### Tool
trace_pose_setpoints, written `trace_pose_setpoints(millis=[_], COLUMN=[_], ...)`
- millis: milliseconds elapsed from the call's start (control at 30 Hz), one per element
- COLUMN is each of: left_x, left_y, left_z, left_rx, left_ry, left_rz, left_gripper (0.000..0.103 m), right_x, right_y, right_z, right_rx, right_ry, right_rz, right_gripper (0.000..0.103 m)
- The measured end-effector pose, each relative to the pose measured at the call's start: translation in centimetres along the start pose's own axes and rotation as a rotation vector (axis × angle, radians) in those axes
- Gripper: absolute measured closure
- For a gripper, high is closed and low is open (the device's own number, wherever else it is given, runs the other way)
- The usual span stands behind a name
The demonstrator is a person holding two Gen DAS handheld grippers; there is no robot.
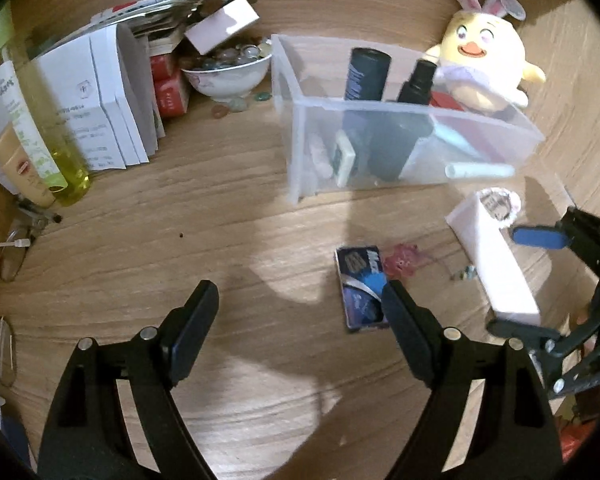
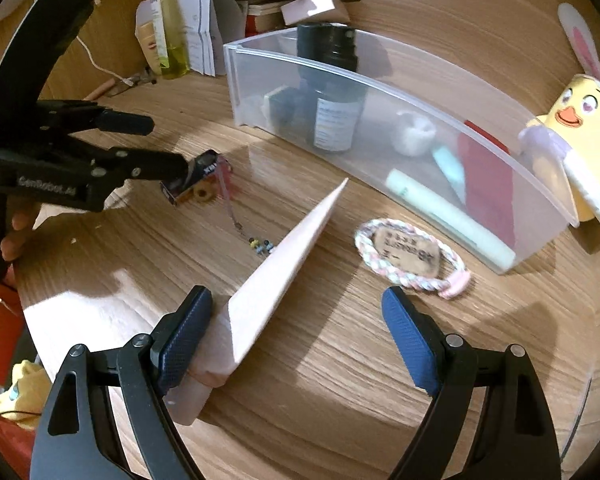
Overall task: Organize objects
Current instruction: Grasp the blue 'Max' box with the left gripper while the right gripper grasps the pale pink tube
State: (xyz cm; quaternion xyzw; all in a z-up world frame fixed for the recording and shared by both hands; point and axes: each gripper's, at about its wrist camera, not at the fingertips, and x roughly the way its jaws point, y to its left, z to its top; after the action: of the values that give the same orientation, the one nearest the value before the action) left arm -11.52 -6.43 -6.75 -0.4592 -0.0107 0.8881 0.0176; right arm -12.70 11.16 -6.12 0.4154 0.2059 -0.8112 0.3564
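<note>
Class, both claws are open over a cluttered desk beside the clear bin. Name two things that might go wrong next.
1. The right claw is open with one pad beside the long white box; closing off-centre may skew or tip the box.
2. The left claw hovers near the small dark box and pink charm; it may catch both, or drag the beaded cord.

one bin point(image 1: 300, 128), two grippers point(image 1: 300, 312).

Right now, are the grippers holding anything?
No. The left gripper is open above the desk beside the dark packet. The right gripper is open too, with the pale pink box lying between its fingers, ungripped.
</note>
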Motion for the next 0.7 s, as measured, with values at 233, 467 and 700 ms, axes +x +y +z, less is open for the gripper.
trace_pose_setpoints(millis=[233,467,700], left_x=[0.5,1.0,1.2], left_y=[-0.4,-1.1,-0.7], left_z=[-0.1,0.3,0.7], left_rx=[-0.018,-0.019,-0.039], left_ry=[0.025,0.021,0.008], left_rz=[-0.012,0.006,0.021], left_gripper=[0.018,0.019,0.036], right_x=[-0.3,-0.8,-1.3], right_y=[-0.8,-1.3,-2.5], right_z=[-0.6,-1.3,-1.6], right_rx=[0.022,0.033,0.064], right_ry=[-0.015,-0.024,-0.021], right_rz=[-0.019,-0.033,-0.005], right_gripper=[0.019,0.021,0.041])
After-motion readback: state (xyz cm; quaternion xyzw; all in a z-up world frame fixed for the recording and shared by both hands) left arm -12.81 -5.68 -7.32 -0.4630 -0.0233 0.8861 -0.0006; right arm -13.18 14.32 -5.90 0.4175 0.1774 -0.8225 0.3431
